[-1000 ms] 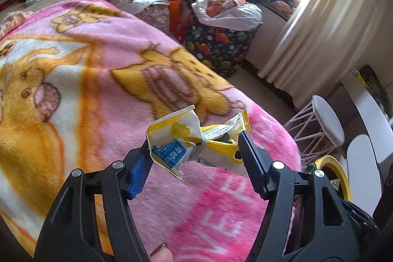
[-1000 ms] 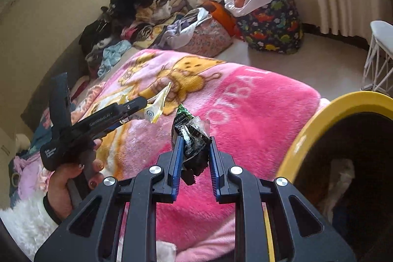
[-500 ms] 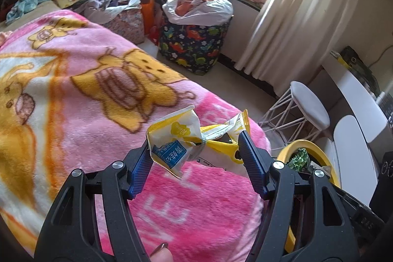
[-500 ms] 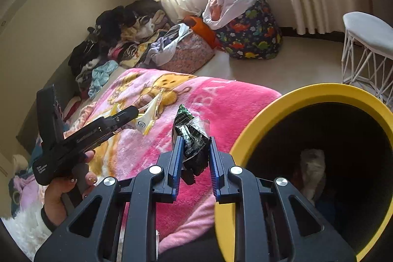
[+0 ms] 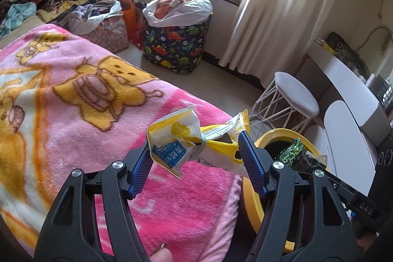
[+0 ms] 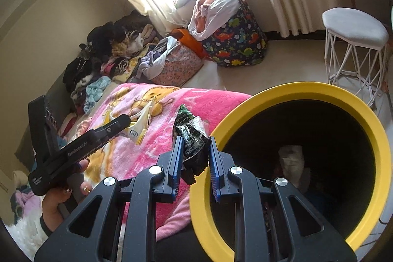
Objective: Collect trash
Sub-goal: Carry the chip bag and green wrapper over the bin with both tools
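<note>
While the left tongs [image 5: 196,151] grip a crumpled yellow-and-white wrapper [image 5: 194,141] at lower centre, its blue label carries characters too creased to read. The right tongs [image 6: 195,158] clamp a dark green-and-black wrapper [image 6: 192,136] just beside the yellow rim of the bin [image 6: 307,90], at right. Below lies the pink blanket [image 5: 73,95] with cartoon bears and pale, partly hidden lettering.

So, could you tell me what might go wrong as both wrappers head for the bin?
The right gripper pinches the dark green wrapper beside the yellow bin rim, not over the opening; released here, it could land on the pink blanket. The yellow-and-white wrapper is wide and crumpled in the left gripper, so it might catch on the rim.
</note>
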The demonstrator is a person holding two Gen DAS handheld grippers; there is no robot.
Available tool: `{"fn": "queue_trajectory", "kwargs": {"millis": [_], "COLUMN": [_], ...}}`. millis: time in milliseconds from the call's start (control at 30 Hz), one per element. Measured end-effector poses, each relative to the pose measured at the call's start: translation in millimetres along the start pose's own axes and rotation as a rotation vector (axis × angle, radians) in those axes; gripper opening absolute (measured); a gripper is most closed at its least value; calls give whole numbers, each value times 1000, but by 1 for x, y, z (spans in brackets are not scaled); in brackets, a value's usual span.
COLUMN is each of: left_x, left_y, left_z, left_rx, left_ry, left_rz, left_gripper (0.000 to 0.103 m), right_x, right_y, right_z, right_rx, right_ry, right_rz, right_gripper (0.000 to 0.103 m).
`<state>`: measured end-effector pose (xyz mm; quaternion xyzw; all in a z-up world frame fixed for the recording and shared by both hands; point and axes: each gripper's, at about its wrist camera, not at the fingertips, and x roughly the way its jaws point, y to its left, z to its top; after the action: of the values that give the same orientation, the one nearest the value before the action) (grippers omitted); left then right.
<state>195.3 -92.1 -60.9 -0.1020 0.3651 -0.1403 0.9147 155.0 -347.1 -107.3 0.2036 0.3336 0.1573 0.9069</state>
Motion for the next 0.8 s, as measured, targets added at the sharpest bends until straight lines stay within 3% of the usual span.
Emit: {"fn": "queue_trajectory", "kwargs": {"millis": [800], "left_x": [-6], "left_y": [-62], "left_z": [-18], "left_rx": [128], "left_ry": [19], "left_rz": [-68], "left_gripper": [59], "right_x": [-44], "right_y": [-53], "right_z": [-3], "right_rx": [134], "right_ry": [-92], "right_rz": [-85], "right_gripper": [19]}}
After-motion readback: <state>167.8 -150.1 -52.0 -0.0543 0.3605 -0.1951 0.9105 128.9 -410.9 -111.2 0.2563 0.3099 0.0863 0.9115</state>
